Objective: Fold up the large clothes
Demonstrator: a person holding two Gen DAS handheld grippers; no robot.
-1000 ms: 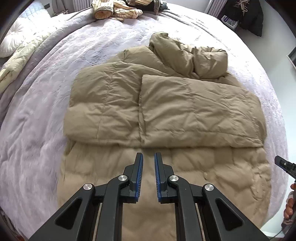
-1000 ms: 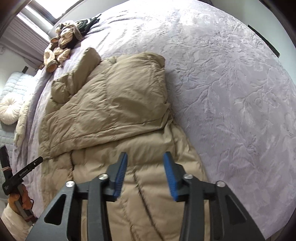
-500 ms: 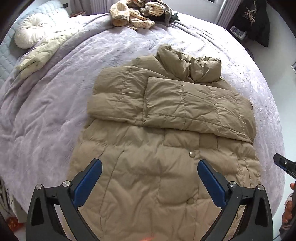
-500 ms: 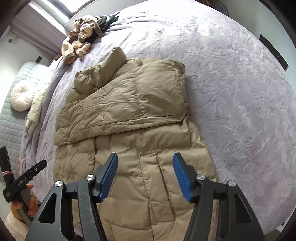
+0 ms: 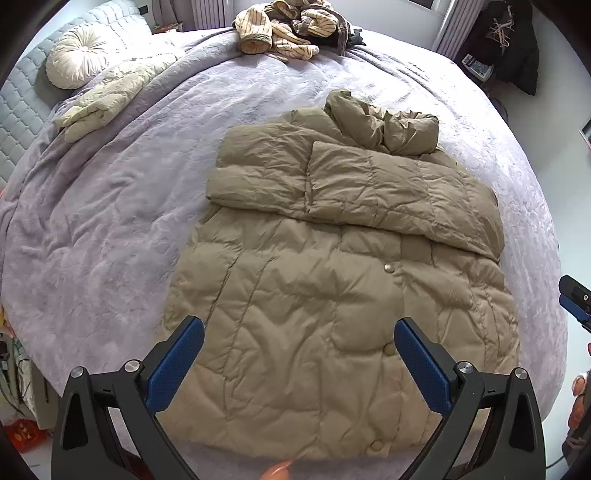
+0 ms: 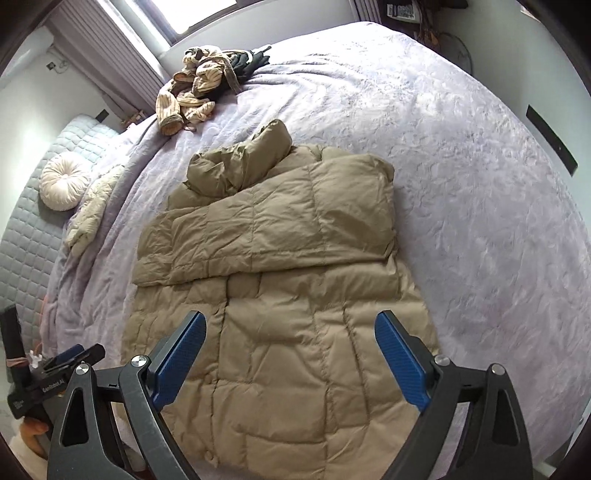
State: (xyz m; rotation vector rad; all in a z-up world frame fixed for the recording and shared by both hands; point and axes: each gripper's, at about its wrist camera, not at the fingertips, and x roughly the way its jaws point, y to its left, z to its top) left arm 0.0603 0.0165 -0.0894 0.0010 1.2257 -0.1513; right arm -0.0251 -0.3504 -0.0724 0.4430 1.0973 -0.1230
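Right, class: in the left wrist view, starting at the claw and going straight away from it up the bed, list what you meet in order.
Left claw → bottom hem of the tan coat → folded sleeves → hood → bare purple bedspread → pile of striped clothes.

Left gripper [image 5: 299,332]: fingers nearly together a second ago, close over the folded sleeves; now spread wide and pulled back, above the lower body of the tan puffer coat [image 5: 343,280] near its hem. Right gripper [image 6: 290,328]: gap between fingers wider than before, likewise backed away from the coat. Both views now take in more of the bed [image 5: 110,206], incl. round cushion [image 5: 75,55].
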